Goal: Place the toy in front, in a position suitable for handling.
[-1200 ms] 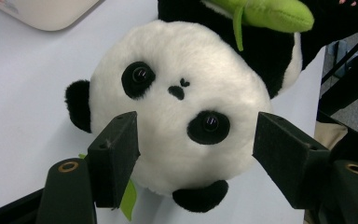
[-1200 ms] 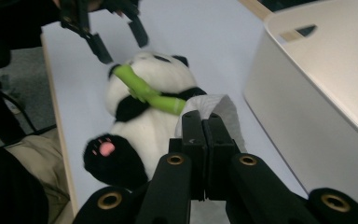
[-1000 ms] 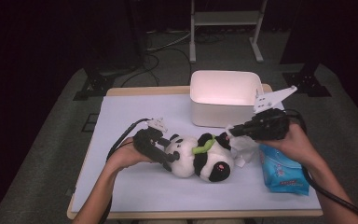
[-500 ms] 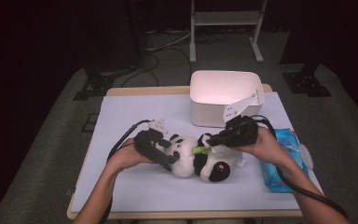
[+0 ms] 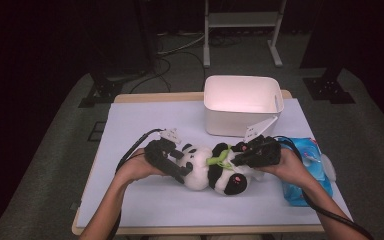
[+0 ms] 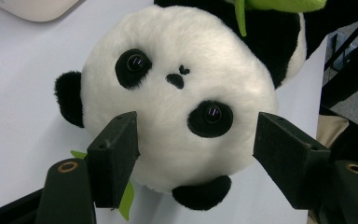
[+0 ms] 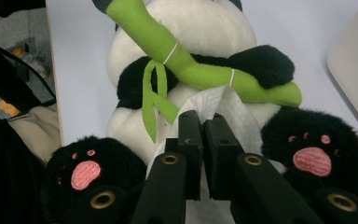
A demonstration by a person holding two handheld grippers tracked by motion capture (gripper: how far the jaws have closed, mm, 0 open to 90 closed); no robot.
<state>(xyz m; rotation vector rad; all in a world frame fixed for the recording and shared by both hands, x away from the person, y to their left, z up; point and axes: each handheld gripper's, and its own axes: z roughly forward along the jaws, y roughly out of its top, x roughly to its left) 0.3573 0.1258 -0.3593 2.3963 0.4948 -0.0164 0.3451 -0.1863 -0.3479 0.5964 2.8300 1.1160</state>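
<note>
**Toy panda held at the head, wiped at the belly**

While the left gripper [image 5: 180, 172] steadies the toy panda [image 5: 212, 170] at its head, the right gripper [image 5: 240, 152] presses a white wipe [image 7: 223, 112] against its belly. The panda lies on its back on the pale table [image 5: 145, 125], head toward the person's left hand [image 5: 135, 170] and feet toward the right hand [image 5: 290, 167].

Seen along the left gripper's jaws, the round white face sits squarely between them: one jaw rests against the cheek below a black eye patch, the other stands close beside the opposite cheek, and I cannot tell whether that one presses into the fur. So the jaws straddle the head, parted about as wide as the head itself. One black ear pokes out just below and between the jaws, another off to the far side of the left jaw.

Seen along the right gripper's jaws, they are clenched on the crumpled wipe, which bunches up just ahead of their tips and trails back beneath them. Right past the tips lies the green bamboo stalk [image 7: 191, 65] that the panda hugs across its chest with black arms, a green leaf strip [image 7: 151, 102] hanging toward the jaws. The two black feet with pink paw pads [image 7: 86, 172] flank the jaws, one on either side.

Beyond the right gripper stands a white bin [image 5: 242, 102], and a blue wipe packet [image 5: 305, 170] lies near the right hand on the table.
</note>
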